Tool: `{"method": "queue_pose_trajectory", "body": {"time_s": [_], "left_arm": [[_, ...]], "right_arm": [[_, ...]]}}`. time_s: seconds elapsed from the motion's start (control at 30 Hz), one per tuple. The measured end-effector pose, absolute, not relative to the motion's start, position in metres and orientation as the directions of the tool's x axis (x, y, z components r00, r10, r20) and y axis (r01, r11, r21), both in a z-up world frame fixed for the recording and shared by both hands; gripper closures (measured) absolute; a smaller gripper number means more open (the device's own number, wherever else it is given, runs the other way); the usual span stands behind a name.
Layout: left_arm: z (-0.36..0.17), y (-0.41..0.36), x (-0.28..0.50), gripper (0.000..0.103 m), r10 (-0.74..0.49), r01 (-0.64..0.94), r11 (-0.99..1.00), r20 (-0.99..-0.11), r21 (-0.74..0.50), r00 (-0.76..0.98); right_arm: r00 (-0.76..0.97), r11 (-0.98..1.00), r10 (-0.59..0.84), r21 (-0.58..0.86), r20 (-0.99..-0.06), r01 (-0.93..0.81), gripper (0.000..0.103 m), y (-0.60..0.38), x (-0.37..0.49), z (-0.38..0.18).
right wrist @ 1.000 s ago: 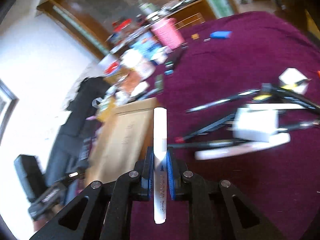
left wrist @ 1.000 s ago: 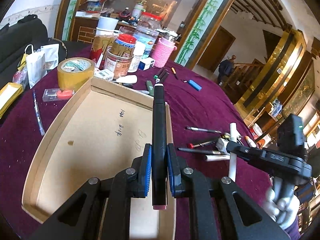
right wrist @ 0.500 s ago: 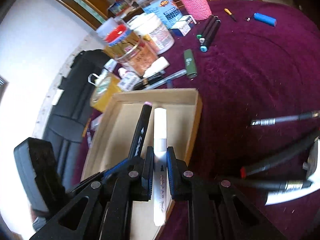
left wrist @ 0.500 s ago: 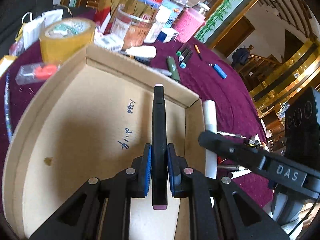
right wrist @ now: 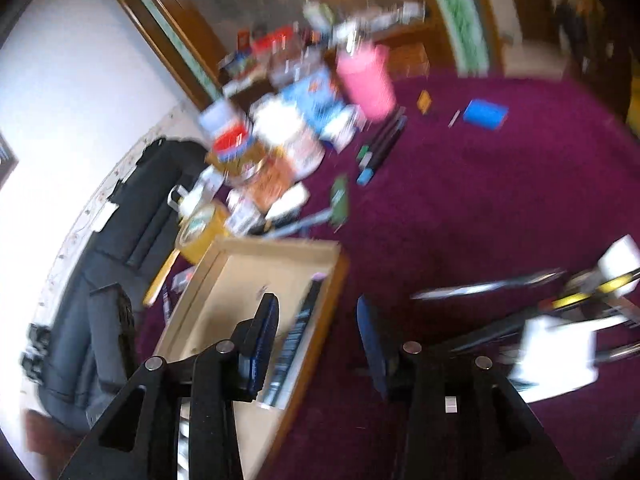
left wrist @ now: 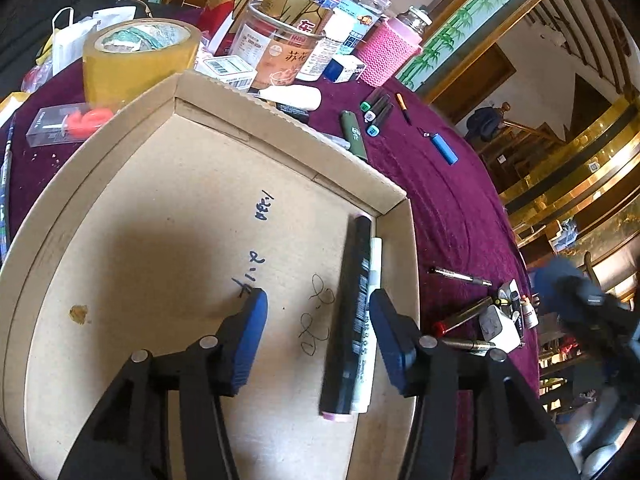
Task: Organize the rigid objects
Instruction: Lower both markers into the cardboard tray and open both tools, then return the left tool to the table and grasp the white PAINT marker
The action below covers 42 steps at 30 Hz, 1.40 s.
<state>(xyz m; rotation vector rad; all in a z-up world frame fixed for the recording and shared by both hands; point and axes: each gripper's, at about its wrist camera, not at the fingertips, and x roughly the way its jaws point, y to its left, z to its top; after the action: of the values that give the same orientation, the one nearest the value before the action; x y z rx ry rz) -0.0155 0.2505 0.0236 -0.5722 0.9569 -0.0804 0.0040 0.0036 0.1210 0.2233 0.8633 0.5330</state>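
A shallow cardboard tray (left wrist: 120, 208) lies on the purple tablecloth. A black marker (left wrist: 350, 312) and a white marker (left wrist: 370, 320) lie side by side inside it, along its right wall. My left gripper (left wrist: 318, 336) is open above the tray, empty, with the black marker between its jaws. My right gripper (right wrist: 316, 344) is open and empty over the tray's right wall (right wrist: 320, 320); this view is blurred, and the black marker (right wrist: 298, 336) shows there too. Several loose pens (left wrist: 460, 314) lie on the cloth to the right.
A roll of yellow tape (left wrist: 138, 60), jars, boxes and a pink sleeved bottle (left wrist: 386, 54) crowd the far side. A green lighter (left wrist: 354, 136), capped markers (left wrist: 376, 112) and a blue lighter (left wrist: 444, 148) lie beyond the tray. A white adapter (left wrist: 500, 328) sits among the pens.
Both grippers have opened and let go of their markers, which now lie in the tray by its right wall. The right gripper has swung away to the right.
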Motion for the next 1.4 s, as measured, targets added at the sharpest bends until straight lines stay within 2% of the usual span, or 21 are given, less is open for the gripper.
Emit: {"method": "queue_pose_trajectory", "body": {"time_s": [0.07, 0.1, 0.13, 0.17, 0.2, 0.23, 0.27, 0.3, 0.37, 0.47, 0.5, 0.63, 0.77, 0.97, 1.1, 1.13, 1.23, 1.3, 1.4], "left_arm": [[0.024, 0.249, -0.020, 0.051, -0.307, -0.178, 0.854, -0.750, -0.489, 0.585], [0.024, 0.249, -0.022, 0.051, -0.309, -0.177, 0.853, -0.749, -0.490, 0.586], [0.025, 0.249, -0.025, 0.051, -0.311, -0.175, 0.852, -0.747, -0.493, 0.587], [0.025, 0.249, -0.026, 0.051, -0.320, -0.170, 0.849, -0.743, -0.500, 0.589], [0.028, 0.250, -0.028, 0.051, -0.343, -0.147, 0.841, -0.724, -0.520, 0.599], [0.033, 0.250, -0.031, 0.051, -0.358, -0.120, 0.835, -0.698, -0.536, 0.620], [0.042, 0.249, -0.034, 0.051, -0.356, -0.099, 0.839, -0.677, -0.535, 0.645], [0.050, 0.248, -0.039, 0.051, -0.347, -0.085, 0.846, -0.665, -0.526, 0.661], [0.076, 0.235, -0.053, 0.047, -0.347, -0.024, 0.862, -0.624, -0.506, 0.701], [0.108, 0.198, -0.064, 0.026, -0.356, 0.074, 0.894, -0.598, -0.443, 0.718], [0.115, 0.179, -0.065, 0.024, -0.361, 0.115, 0.906, -0.602, -0.407, 0.713], [0.110, 0.111, -0.060, 0.024, -0.352, 0.219, 0.935, -0.672, -0.278, 0.652], [0.091, 0.056, -0.045, 0.024, -0.347, 0.284, 0.934, -0.725, -0.215, 0.594], [0.048, -0.009, -0.002, 0.025, -0.283, 0.384, 0.920, -0.812, -0.079, 0.510], [0.028, -0.033, -0.011, 0.025, -0.261, 0.472, 0.881, -0.855, -0.021, 0.448], [0.028, -0.038, -0.018, 0.025, -0.272, 0.509, 0.861, -0.861, -0.017, 0.431], [0.023, -0.048, -0.039, 0.029, -0.366, 0.595, 0.793, -0.884, -0.133, 0.290], [0.023, -0.049, -0.052, 0.030, -0.339, 0.616, 0.783, -0.888, -0.083, 0.311], [0.027, -0.037, -0.060, 0.038, -0.409, 0.604, 0.777, -0.871, -0.177, 0.271]], "right_arm": [[0.680, 0.903, 0.429, 0.281, -0.595, -0.324, 0.058, -0.029, -0.022, 0.147], [0.752, 0.928, 0.372, 0.222, -0.545, -0.299, 0.045, -0.043, -0.036, 0.158], [0.809, 0.948, 0.317, 0.171, -0.494, -0.268, 0.018, -0.055, -0.049, 0.166], [0.886, 0.974, 0.227, 0.108, -0.404, -0.200, 0.004, -0.077, -0.068, 0.174], [0.923, 0.985, 0.170, 0.087, -0.345, -0.149, 0.000, -0.090, -0.080, 0.177], [0.952, 0.992, 0.116, 0.075, -0.282, -0.099, 0.000, -0.107, -0.090, 0.176], [0.958, 0.997, 0.064, 0.065, -0.281, -0.048, 0.000, -0.127, -0.090, 0.173], [0.944, 0.998, 0.046, 0.065, -0.328, -0.026, 0.000, -0.139, -0.082, 0.170], [0.873, 0.991, 0.056, 0.133, -0.484, 0.010, 0.001, -0.176, -0.054, 0.151], [0.845, 0.976, -0.007, 0.181, -0.535, 0.123, 0.001, -0.214, -0.029, 0.122], [0.840, 0.973, -0.019, 0.183, -0.542, 0.140, 0.001, -0.222, -0.023, 0.115], [0.814, 0.957, -0.001, 0.236, -0.581, 0.170, 0.001, -0.247, -0.004, 0.081], [0.795, 0.924, 0.041, 0.326, -0.605, 0.200, 0.001, -0.270, -0.001, 0.059], [0.799, 0.886, 0.135, 0.432, -0.586, 0.167, 0.001, -0.285, -0.006, 0.053], [0.782, 0.865, 0.192, 0.479, -0.593, 0.151, 0.001, -0.287, -0.002, 0.046], [0.775, 0.858, 0.209, 0.492, -0.597, 0.147, 0.001, -0.287, 0.000, 0.044], [0.755, 0.846, 0.247, 0.515, -0.607, 0.138, 0.001, -0.287, 0.002, 0.037], [0.751, 0.843, 0.256, 0.521, -0.609, 0.135, 0.001, -0.286, 0.002, 0.036], [0.749, 0.843, 0.253, 0.519, -0.612, 0.139, 0.001, -0.285, 0.003, 0.035]]}}
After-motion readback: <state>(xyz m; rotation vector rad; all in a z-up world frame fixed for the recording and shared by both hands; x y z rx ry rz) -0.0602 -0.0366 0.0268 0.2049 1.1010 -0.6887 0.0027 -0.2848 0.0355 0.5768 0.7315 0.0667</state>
